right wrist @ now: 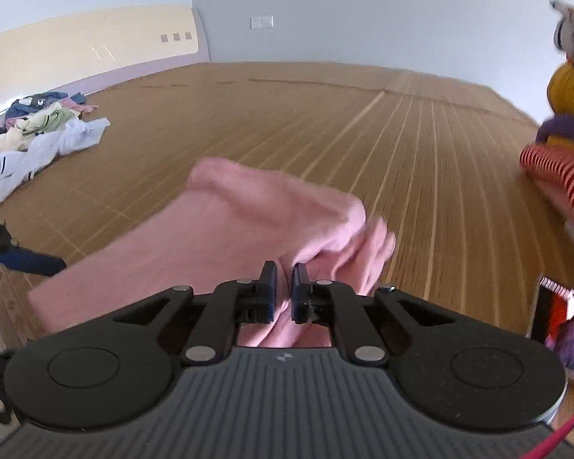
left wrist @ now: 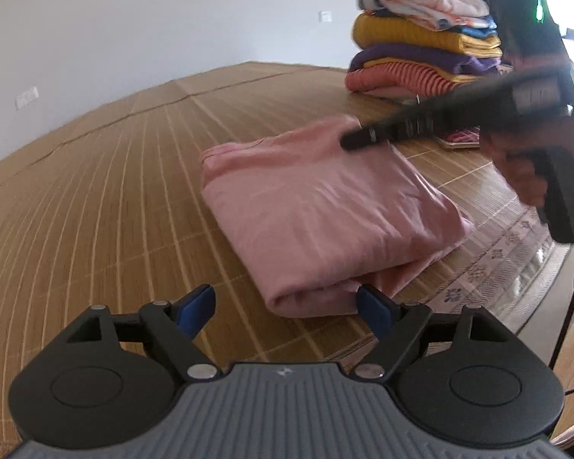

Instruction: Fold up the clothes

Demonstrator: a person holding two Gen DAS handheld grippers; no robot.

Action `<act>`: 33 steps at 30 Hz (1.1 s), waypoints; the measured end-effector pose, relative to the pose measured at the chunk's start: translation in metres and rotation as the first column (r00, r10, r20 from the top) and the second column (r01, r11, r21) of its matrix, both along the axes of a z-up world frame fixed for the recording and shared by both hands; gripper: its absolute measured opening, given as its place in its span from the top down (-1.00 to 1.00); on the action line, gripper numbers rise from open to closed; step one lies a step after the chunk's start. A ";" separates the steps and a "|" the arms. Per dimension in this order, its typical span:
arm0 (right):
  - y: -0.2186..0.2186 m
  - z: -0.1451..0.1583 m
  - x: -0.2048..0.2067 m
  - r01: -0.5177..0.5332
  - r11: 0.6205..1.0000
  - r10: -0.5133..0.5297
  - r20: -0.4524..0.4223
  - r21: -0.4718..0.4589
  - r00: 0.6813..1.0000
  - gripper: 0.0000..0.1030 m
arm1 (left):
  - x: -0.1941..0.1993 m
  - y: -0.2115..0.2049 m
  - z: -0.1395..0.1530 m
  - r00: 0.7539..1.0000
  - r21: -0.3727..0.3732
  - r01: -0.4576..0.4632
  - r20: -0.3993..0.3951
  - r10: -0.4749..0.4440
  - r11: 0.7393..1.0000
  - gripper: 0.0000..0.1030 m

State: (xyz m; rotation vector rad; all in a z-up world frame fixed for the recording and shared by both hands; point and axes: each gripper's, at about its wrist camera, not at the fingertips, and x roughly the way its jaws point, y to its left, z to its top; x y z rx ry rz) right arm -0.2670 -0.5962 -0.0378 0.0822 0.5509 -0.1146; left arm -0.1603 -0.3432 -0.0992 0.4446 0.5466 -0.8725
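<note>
Folded pink cotton garment [left wrist: 317,210] on a woven bamboo mat [left wrist: 107,199], one gripper pinching it, the other spread beside it.

The right gripper [right wrist: 285,287] has its blue-padded jaws nearly together on a fold of the pink cloth, lifting that edge a little off the mat; seen from the left wrist, its black fingers lie over the garment's far corner. The left gripper [left wrist: 287,306] stands wide apart and holds nothing, its right pad just at the garment's near folded edge. A tall stack of folded clothes [left wrist: 421,38], mustard, purple and red-striped, sits behind the garment near the mat's edge. A loose heap of unfolded white and pastel clothes [right wrist: 34,134] lies well apart, by the cream headboard [right wrist: 88,46].
</note>
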 end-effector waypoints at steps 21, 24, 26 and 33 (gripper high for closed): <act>0.013 -0.007 -0.038 -0.070 0.980 0.074 -0.016 0.186 0.997 0.51 | 0.008 0.001 -0.003 1.000 -0.015 -0.027 -0.017 0.026 1.000 -0.64; 0.012 0.002 -0.042 -0.076 0.985 0.076 0.007 0.153 0.997 0.84 | 0.007 -0.002 -0.002 1.000 -0.014 -0.014 0.024 0.015 1.000 -0.65; 0.009 0.015 -0.050 -0.062 0.989 0.058 0.038 0.133 0.998 0.85 | 0.007 -0.004 -0.003 0.999 0.002 -0.015 0.038 0.015 1.000 -0.66; 0.004 0.011 -0.055 -0.027 0.998 0.030 -0.055 0.051 0.998 0.83 | 0.014 0.007 -0.006 0.998 -0.015 -0.053 -0.018 0.053 0.998 -0.66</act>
